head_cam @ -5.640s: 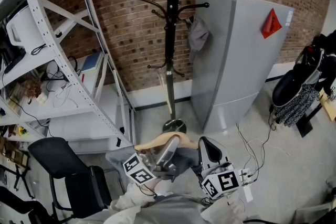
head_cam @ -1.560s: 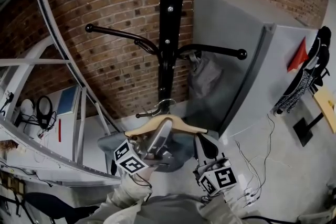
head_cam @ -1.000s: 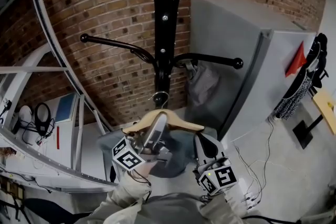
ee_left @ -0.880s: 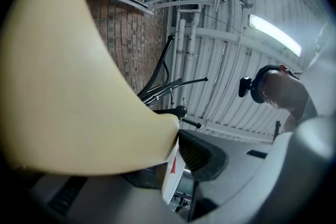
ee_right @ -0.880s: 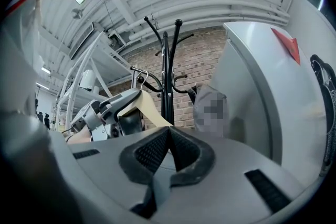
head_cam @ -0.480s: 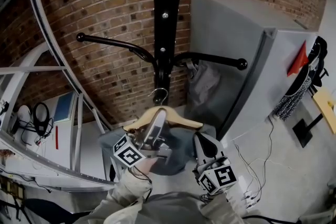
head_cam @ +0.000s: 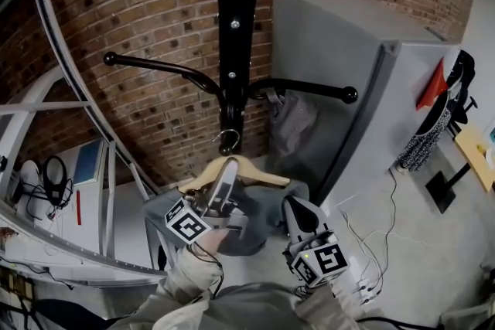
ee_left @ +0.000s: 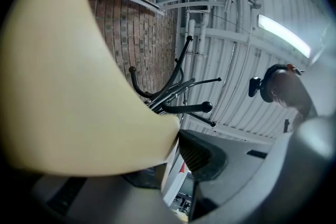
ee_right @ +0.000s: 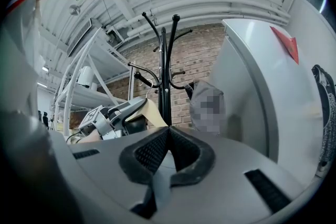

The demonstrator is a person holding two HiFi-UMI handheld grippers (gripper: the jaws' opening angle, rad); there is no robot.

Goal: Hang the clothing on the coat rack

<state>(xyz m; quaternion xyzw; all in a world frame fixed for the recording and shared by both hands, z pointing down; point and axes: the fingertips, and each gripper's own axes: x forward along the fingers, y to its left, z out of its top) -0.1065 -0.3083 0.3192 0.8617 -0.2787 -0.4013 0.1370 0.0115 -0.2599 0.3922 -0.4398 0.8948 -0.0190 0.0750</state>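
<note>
A black coat rack (head_cam: 232,50) stands against the brick wall, its arms spreading above me. My left gripper (head_cam: 224,185) is shut on a wooden hanger (head_cam: 255,175) whose metal hook (head_cam: 227,140) sits just in front of the rack's pole, under the arms. A grey garment (head_cam: 259,216) drapes from the hanger. In the left gripper view the hanger (ee_left: 63,86) fills the left side, pressed against the dark pad (ee_left: 202,157), with the rack (ee_left: 178,86) beyond. My right gripper (head_cam: 298,216) hangs to the right, shut and empty; its pads (ee_right: 157,149) meet below the rack (ee_right: 164,76).
A grey cloth (head_cam: 290,124) hangs from the rack's right arm (head_cam: 309,89). A tall grey cabinet (head_cam: 363,96) stands close on the right. White metal shelving (head_cam: 69,96) curves along the left. Dark clothes (head_cam: 445,112) hang on a stand at far right.
The hanger and left gripper have risen and come closer to the rack's pole; the hook now sits right at it. The right gripper has stayed low and shut.
</note>
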